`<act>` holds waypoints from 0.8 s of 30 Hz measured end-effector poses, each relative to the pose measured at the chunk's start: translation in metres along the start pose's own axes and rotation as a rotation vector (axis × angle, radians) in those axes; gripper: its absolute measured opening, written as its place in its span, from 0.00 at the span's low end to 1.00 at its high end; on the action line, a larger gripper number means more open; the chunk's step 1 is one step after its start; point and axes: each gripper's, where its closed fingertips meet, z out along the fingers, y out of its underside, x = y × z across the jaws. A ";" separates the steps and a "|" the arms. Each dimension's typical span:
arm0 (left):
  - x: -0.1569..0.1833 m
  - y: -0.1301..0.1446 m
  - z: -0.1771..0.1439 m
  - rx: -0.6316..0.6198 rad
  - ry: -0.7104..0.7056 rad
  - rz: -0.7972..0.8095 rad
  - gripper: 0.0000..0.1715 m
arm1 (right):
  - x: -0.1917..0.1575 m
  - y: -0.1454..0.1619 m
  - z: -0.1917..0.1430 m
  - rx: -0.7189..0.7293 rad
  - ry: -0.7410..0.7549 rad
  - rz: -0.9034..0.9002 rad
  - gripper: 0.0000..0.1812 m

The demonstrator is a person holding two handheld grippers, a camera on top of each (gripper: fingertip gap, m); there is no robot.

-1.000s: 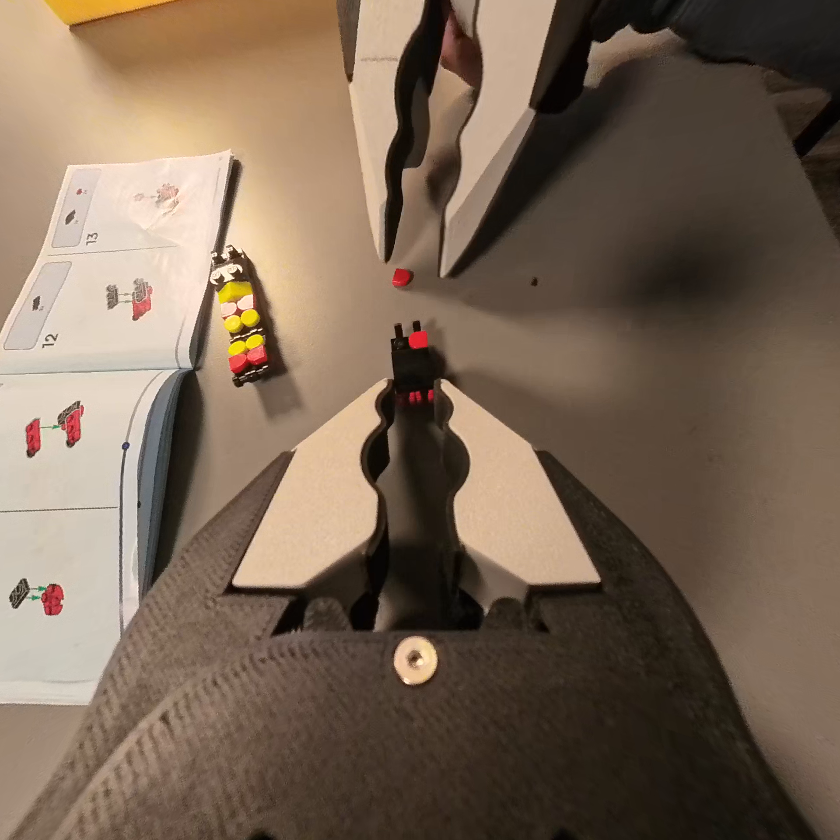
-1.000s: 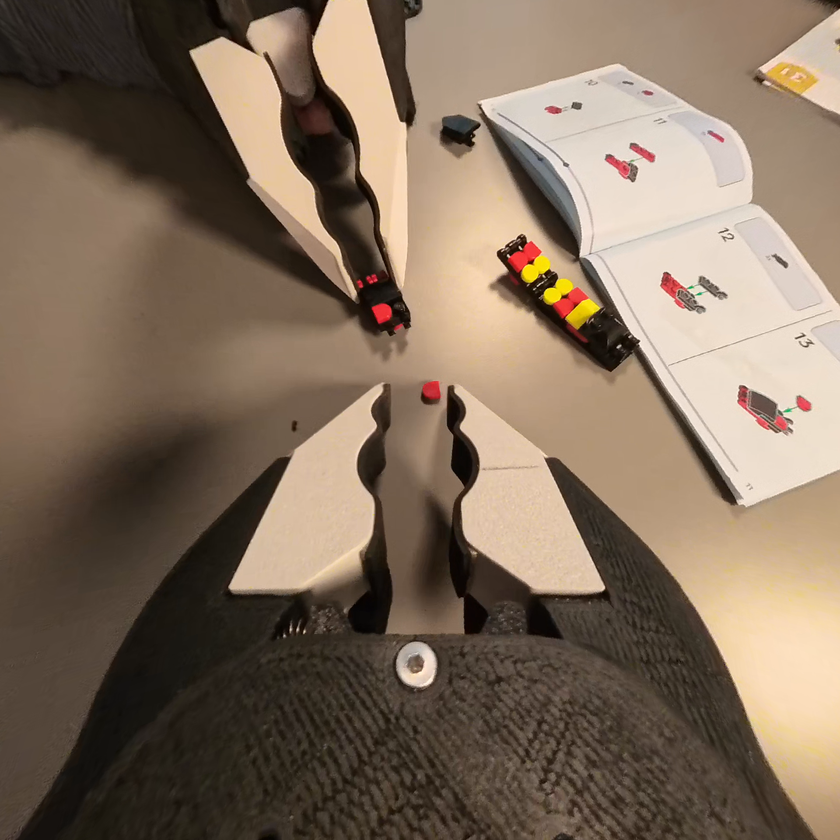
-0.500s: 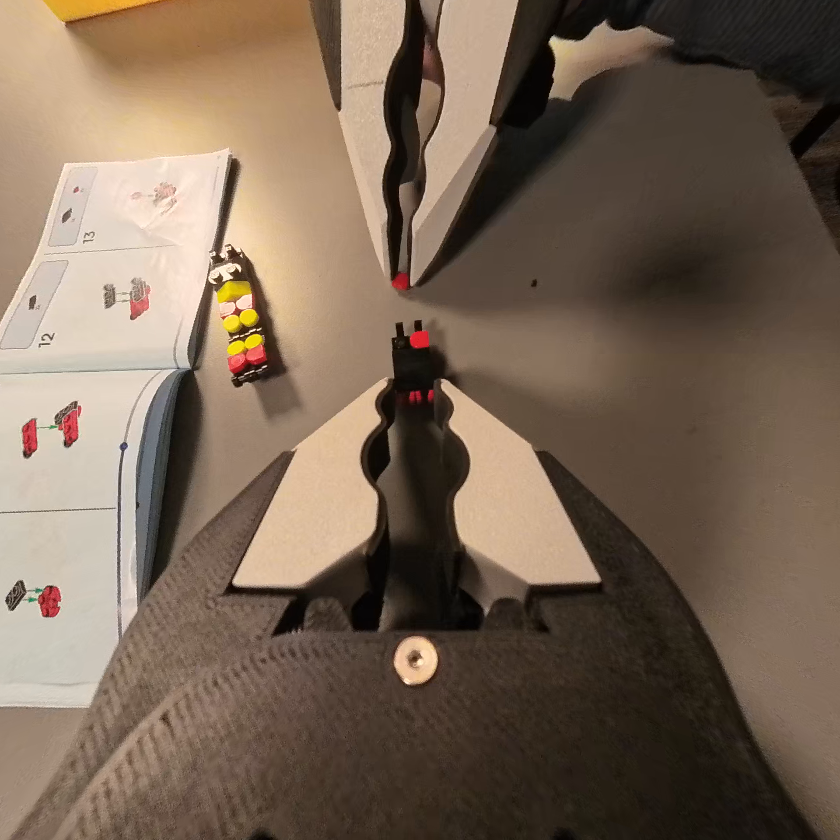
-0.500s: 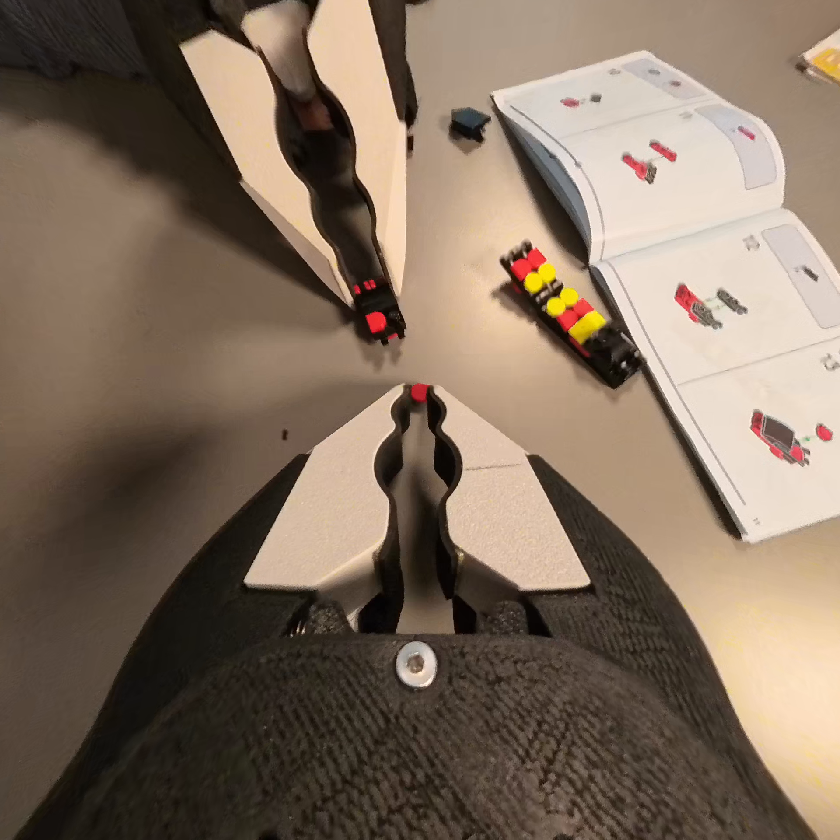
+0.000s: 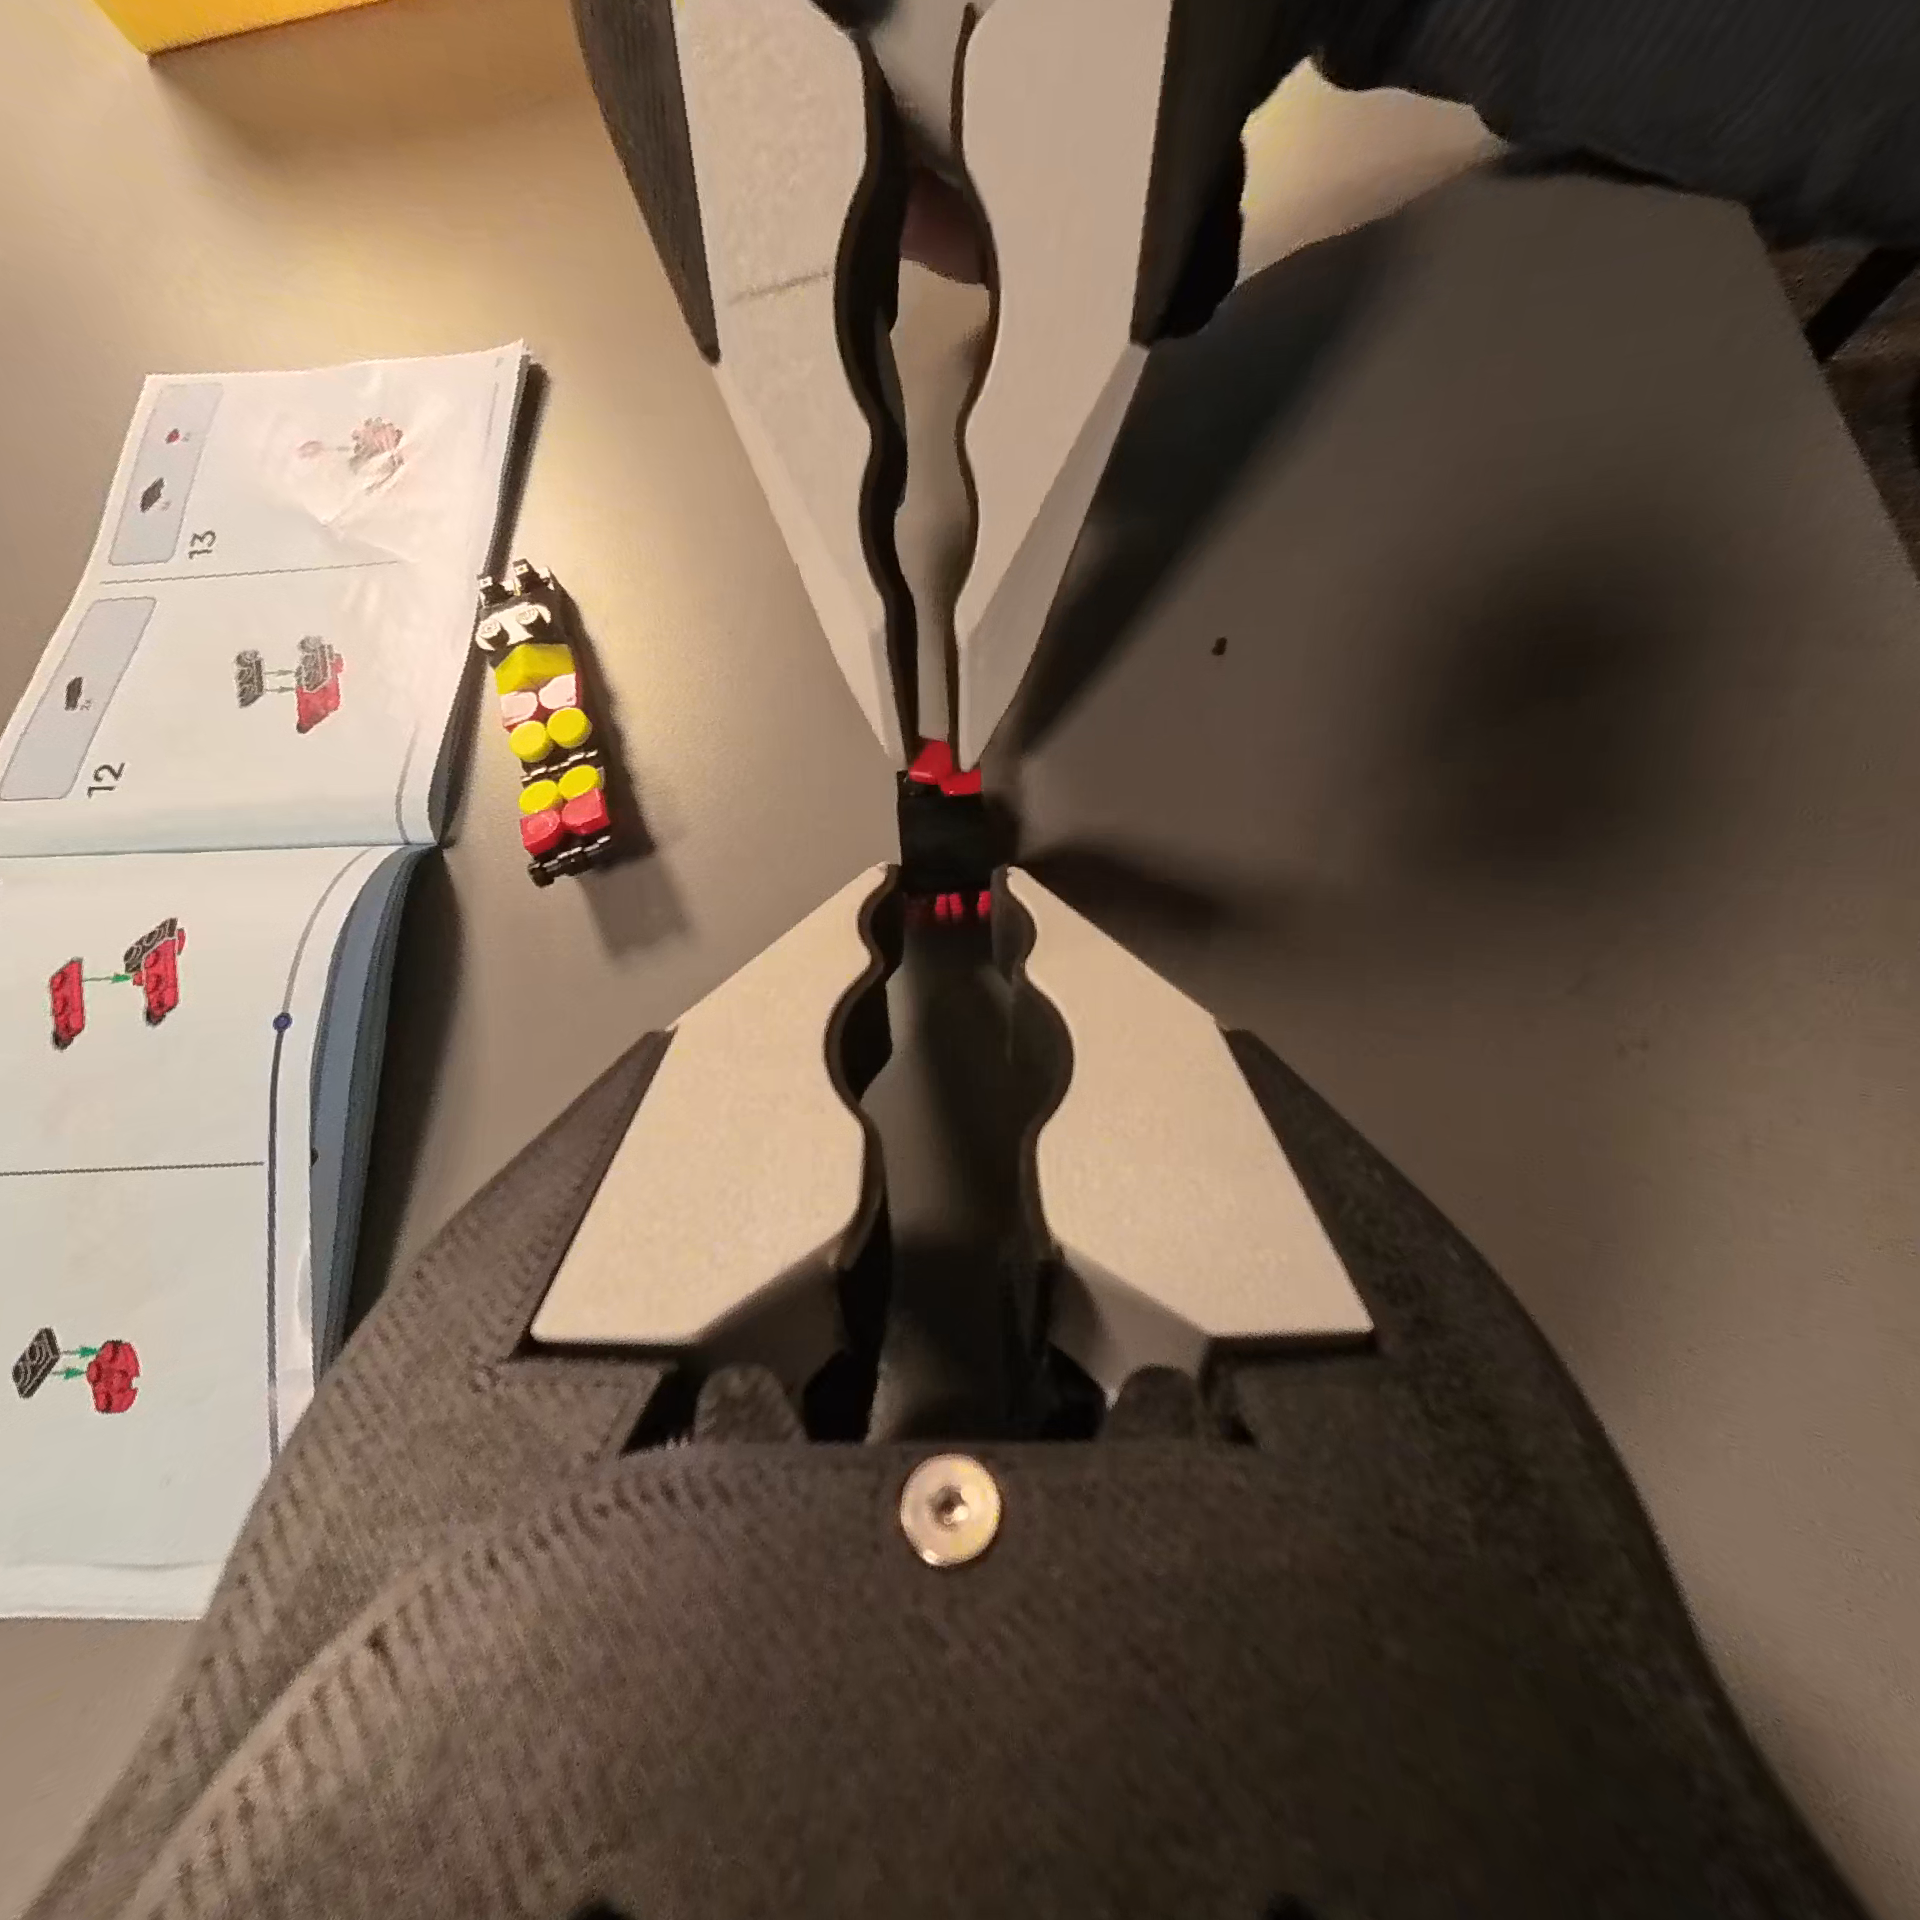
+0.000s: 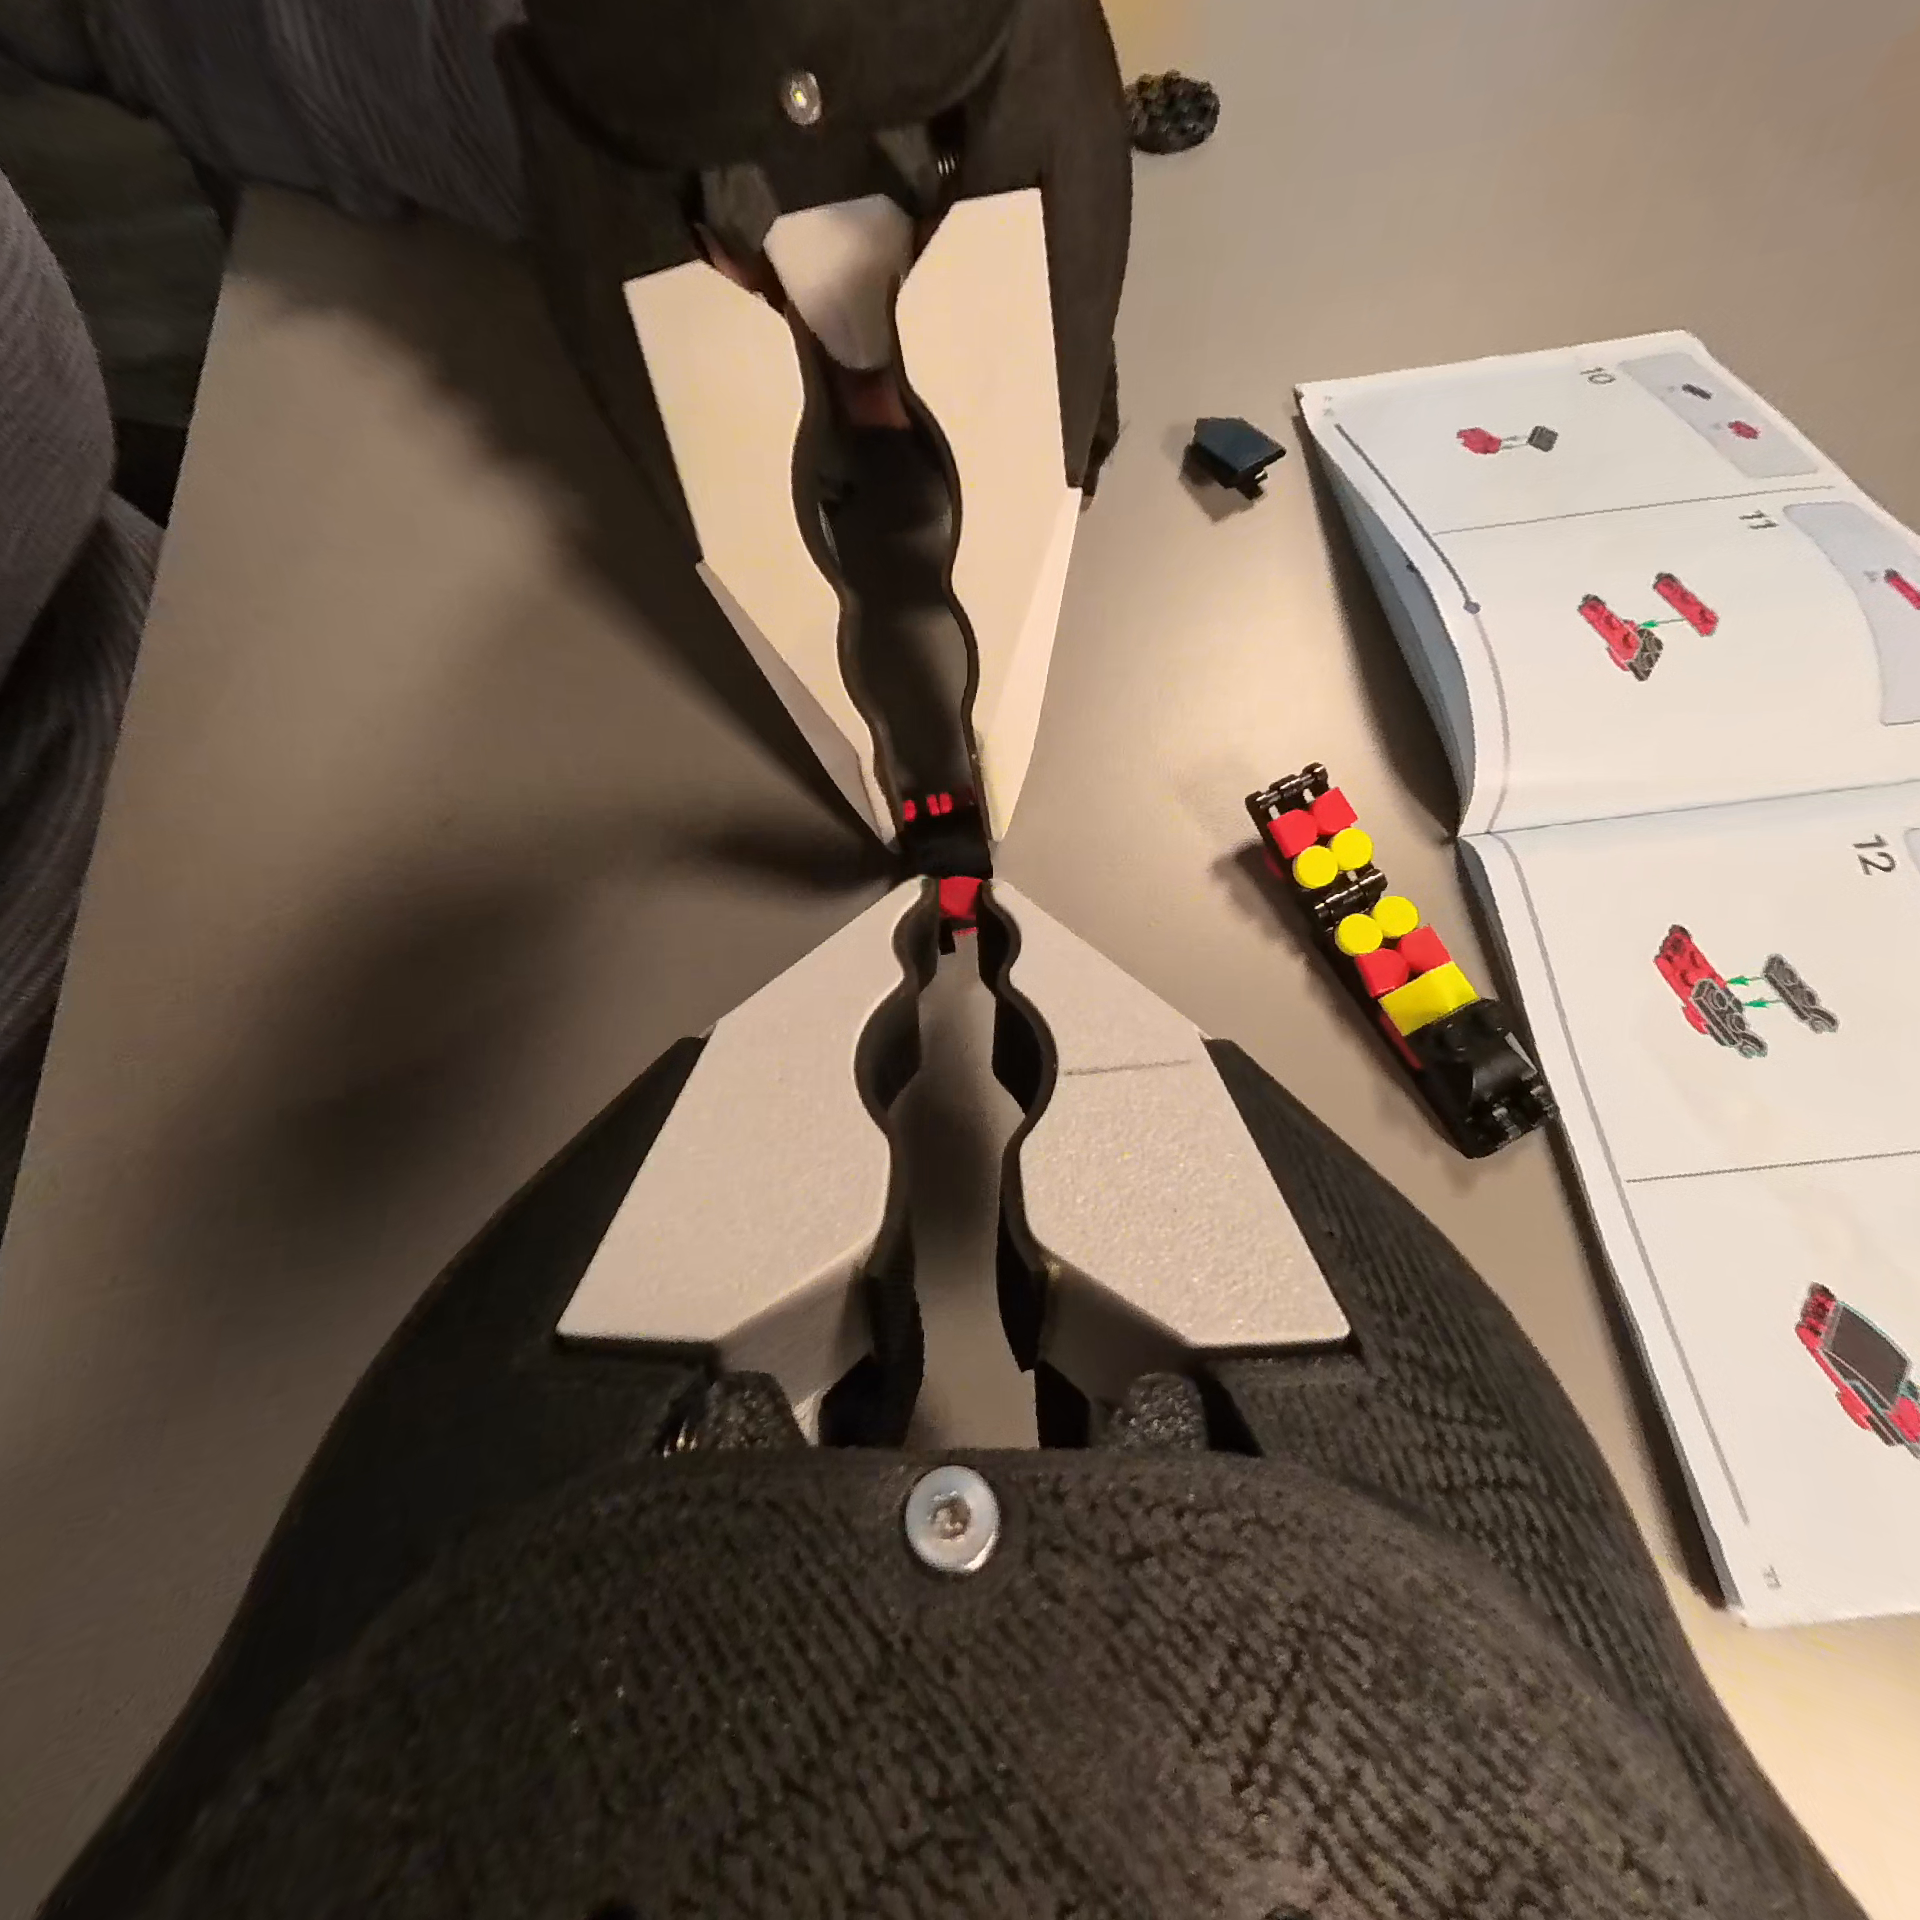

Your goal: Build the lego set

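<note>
Left gripper point(image 5: 943, 883) clamped on the black-and-red sub-assembly point(image 5: 943, 836) at its tips. Right gripper point(image 6: 954, 902) pinches the small red piece point(image 6: 956, 896), pressed tip-to-tip against that sub-assembly. Long yellow-red-black build point(image 6: 1392, 971) lies right of the right gripper, beside the open instruction booklet point(image 6: 1704, 935).

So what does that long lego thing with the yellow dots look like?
The long lego strip lies flat on the tan table, beside the open instruction booklet, and neither gripper touches it. It looks like shiny plastic: a black base with clips at both ends, topped by four round yellow studs, red pieces and one yellow block. Its far end nearly meets the booklet's edge.
</note>
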 end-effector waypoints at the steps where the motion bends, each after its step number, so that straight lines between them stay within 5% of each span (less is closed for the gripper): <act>1: 0.000 0.000 0.000 0.000 0.000 0.000 0.09 | 0.000 0.000 0.000 0.001 -0.003 0.001 0.03; 24: 0.001 0.000 0.000 0.001 0.002 0.008 0.09 | -0.001 0.003 0.003 -0.050 -0.041 -0.019 0.08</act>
